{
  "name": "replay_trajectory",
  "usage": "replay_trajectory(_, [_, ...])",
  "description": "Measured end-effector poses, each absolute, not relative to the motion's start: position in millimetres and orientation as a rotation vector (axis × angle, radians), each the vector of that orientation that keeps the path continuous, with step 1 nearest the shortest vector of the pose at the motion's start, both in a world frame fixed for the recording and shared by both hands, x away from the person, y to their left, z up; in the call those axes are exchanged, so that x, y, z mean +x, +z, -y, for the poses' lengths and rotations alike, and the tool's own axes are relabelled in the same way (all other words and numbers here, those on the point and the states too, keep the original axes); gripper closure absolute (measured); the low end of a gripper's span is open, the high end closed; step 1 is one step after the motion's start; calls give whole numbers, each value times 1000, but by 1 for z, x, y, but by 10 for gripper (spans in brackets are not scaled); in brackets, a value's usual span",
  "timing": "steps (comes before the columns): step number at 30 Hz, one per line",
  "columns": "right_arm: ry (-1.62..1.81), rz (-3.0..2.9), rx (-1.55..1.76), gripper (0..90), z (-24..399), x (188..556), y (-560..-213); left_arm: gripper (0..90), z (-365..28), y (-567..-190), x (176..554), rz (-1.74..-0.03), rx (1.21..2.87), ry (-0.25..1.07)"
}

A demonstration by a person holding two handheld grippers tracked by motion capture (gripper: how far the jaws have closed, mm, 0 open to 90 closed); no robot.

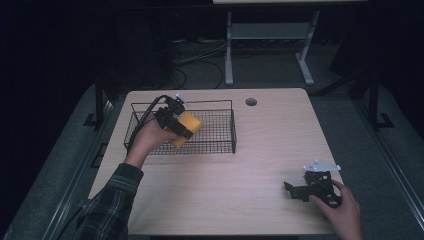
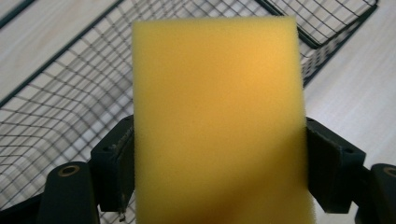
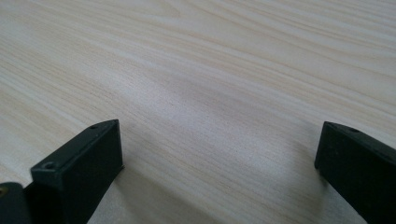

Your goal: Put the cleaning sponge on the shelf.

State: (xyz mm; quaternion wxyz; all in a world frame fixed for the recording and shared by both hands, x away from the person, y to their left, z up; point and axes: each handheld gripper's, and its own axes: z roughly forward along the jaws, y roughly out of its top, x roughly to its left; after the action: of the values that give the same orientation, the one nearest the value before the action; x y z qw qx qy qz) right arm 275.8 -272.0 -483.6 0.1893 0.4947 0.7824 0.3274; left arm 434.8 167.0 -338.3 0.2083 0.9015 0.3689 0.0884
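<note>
A yellow sponge (image 1: 186, 129) hangs over the black wire basket (image 1: 220, 145), held by my left gripper (image 1: 176, 124), which is shut on it. In the left gripper view the sponge (image 2: 217, 116) stands upright between the two black jaws, squeezed at both sides, with the basket's mesh (image 2: 51, 107) below and behind it. My right gripper (image 1: 298, 191) rests low at the table's front right, open. In the right gripper view its jaws stand wide apart over bare wood (image 3: 210, 93), with nothing between them.
The pale wooden table (image 1: 260, 150) has a round cable hole (image 1: 251, 102) at the back. The basket sits at the back left. Beyond the table, a white desk frame (image 1: 270, 45) and cables lie on the dark floor.
</note>
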Motion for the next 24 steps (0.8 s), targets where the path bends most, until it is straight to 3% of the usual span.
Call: replay_trajectory(24, [919,-2200,1388,1,272,276,-484,228,-227,-348,464,-1191,2448,323])
